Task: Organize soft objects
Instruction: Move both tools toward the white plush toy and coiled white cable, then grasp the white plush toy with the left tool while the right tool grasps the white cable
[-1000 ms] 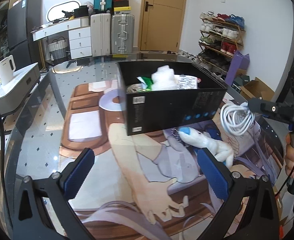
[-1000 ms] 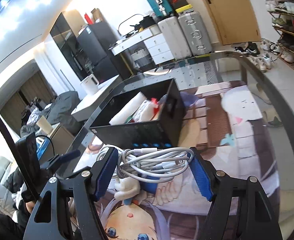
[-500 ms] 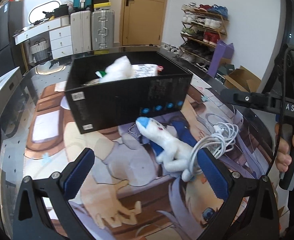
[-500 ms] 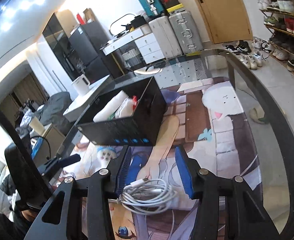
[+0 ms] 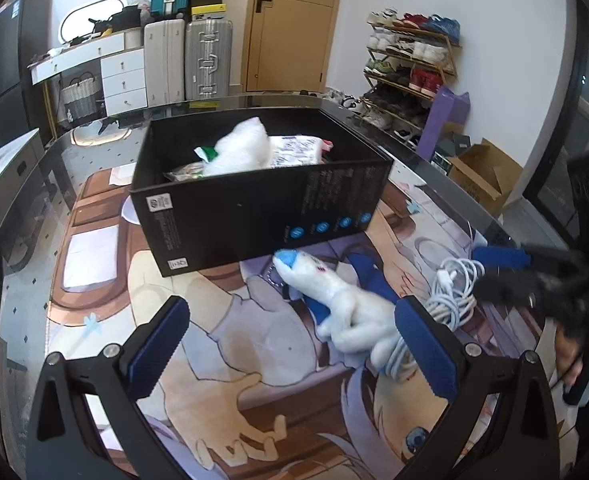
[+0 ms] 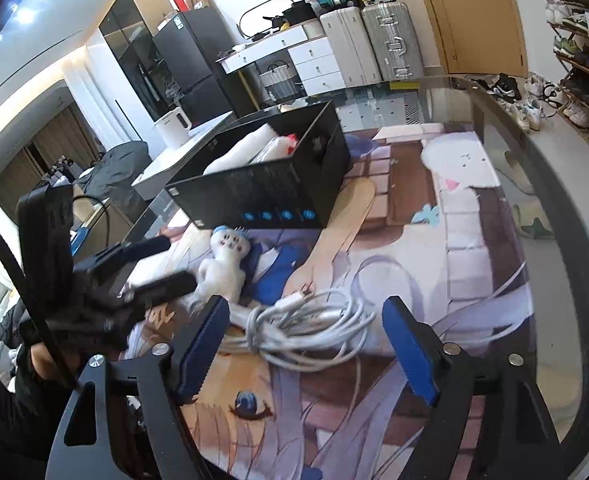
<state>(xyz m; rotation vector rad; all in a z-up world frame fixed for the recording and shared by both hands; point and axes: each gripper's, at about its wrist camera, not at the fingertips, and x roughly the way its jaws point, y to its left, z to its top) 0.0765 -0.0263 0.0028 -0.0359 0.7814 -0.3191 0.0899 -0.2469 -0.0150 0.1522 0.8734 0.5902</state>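
Both grippers, left (image 5: 290,354) and right (image 6: 304,350), are spread wide, holding nothing. White cable (image 6: 314,320) lies loose on the anime mat (image 6: 454,248). Plush (image 5: 334,296) lies beside it, head toward the black box (image 5: 254,204). Suitcases (image 5: 206,64) and shoe rack (image 5: 410,72) stand far back.

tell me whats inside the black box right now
The black box holds a white fluffy item, a printed white packet and something green and white. Its walls hide whatever lies lower down.

We see the plush (image 5: 336,300) just before the box (image 5: 254,204), the cable (image 5: 452,292) touching its far side.
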